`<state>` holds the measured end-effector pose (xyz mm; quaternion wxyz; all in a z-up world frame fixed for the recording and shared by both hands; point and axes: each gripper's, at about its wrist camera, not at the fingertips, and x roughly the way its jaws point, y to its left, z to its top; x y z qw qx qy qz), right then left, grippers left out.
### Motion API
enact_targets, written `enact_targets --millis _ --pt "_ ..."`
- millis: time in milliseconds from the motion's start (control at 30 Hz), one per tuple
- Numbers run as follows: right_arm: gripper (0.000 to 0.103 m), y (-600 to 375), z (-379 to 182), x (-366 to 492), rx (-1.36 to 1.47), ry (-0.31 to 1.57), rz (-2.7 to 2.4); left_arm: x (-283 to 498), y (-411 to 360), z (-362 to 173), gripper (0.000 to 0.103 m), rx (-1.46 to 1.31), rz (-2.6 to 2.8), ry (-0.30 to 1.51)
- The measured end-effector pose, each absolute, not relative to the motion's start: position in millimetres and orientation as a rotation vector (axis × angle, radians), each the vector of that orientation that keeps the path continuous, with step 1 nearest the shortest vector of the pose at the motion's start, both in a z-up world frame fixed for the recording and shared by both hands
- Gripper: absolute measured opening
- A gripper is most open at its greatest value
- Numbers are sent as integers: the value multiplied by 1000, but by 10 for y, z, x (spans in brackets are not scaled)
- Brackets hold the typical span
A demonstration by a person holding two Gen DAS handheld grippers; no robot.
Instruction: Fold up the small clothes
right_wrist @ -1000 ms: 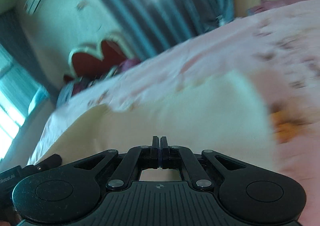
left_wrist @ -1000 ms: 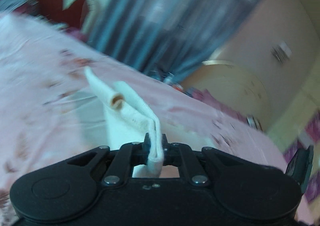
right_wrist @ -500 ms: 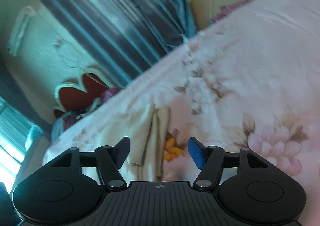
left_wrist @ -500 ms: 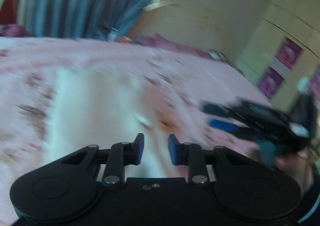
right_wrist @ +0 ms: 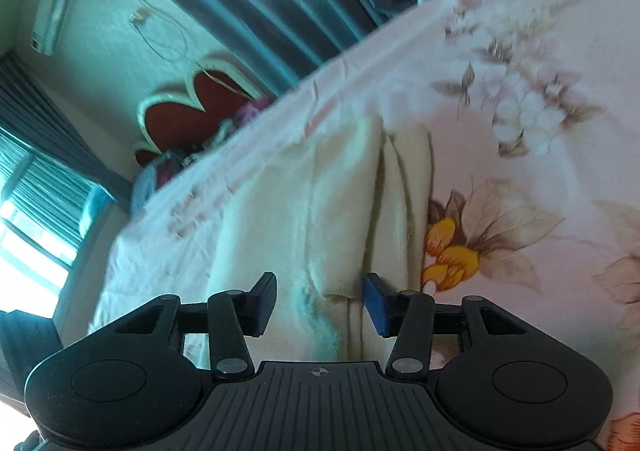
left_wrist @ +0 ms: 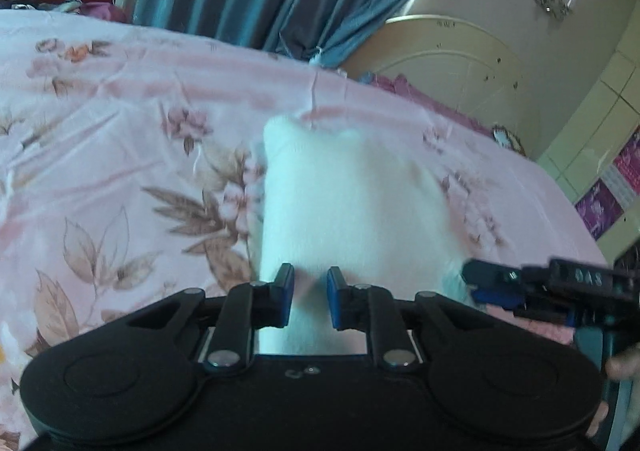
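Now both grippers hover slightly spread, closing, over the cloth's near edge, bedsheet bare around.

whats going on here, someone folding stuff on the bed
Yes. A person works a tool in each hand over a white cloth lying folded on a pink floral bedsheet. The left tool and right tool both stand open at its near edge, jaws just closing a little, gripping nothing.
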<state>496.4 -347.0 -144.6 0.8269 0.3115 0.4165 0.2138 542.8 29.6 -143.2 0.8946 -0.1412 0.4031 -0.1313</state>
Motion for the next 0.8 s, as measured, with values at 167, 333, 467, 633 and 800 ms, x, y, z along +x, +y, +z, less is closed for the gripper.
enact_targets --millis 167,333,467,633,800 --pt "49 -3311 -1474 5027 640 904 437 5408 368 -1489 18 -304 -304 840" --pt "49 -3136 -1438 5043 582 896 411 5435 522 -1431 14 -341 -324 757" --pt "18 -3019 -1429 5047 526 897 388 5609 498 -1475 15 -330 -364 791" --pt "13 -2927 -1097 4861 378 812 395 5582 438 -1253 14 -316 -451 704" --pt "13 -3091 -1209 4781 367 844 354 5656 93 -1319 14 -203 -509 790"
